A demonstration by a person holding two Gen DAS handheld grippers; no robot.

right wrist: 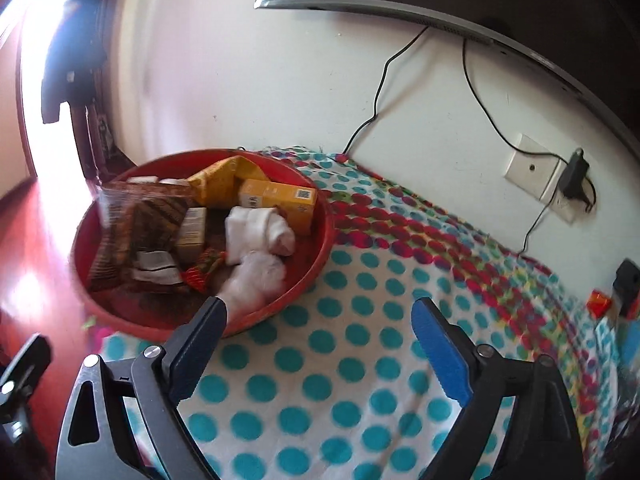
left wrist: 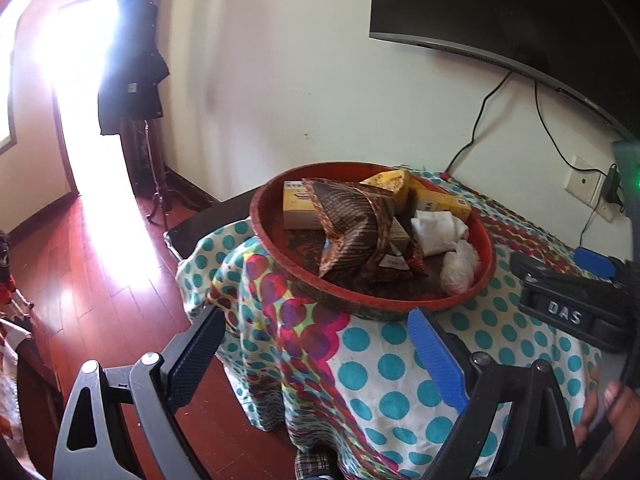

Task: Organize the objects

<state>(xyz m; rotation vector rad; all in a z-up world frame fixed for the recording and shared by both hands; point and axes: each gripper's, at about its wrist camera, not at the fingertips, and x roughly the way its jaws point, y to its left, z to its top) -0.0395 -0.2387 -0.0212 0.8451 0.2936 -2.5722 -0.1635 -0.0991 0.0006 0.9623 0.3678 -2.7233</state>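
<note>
- White wall behind the table carries a dark wall-mounted TV [left wrist: 500, 4], cut off at the frame's top and right in both views, with two black cables [right wrist: 380, 92] dropping toward a wall socket plate [right wrist: 532, 168] and a plugged-in adapter [right wrist: 574, 176].
- Draped over the table is a polka-dot tablecloth [right wrist: 340, 360], white with teal dots and a red-purple band.
- Red round tray [left wrist: 472, 300] sits on the cloth at the table's corner, holding the gathered objects: a brown patterned foil packet [left wrist: 352, 224], a yellow box [right wrist: 280, 204], a yellow pouch [right wrist: 220, 184], a small beige carton [right wrist: 192, 232], a white folded cloth [right wrist: 260, 228] and a clear plastic bag [left wrist: 460, 268].
- Printing on the boxes is too small or blurred to read; the right wrist view is motion-smeared, and the plastic bag looks like a pale blur there.
- Left gripper [left wrist: 316, 344] hangs at the table edge just short of the tray, fingers spread wide with nothing between them.
- Right gripper [right wrist: 320, 336] hovers over the cloth beside the tray, fingers likewise apart and empty; its dark finger overlaps the tray rim in the picture, and contact cannot be judged.
- Only the left view shows the sunlit doorway [left wrist: 80, 100], a dark coat [left wrist: 132, 64] on a stand, and the right gripper's body marked "DAS".
- Only the right view shows a small red-orange item [right wrist: 599, 303] far right on the cloth, too blurred to name.
</note>
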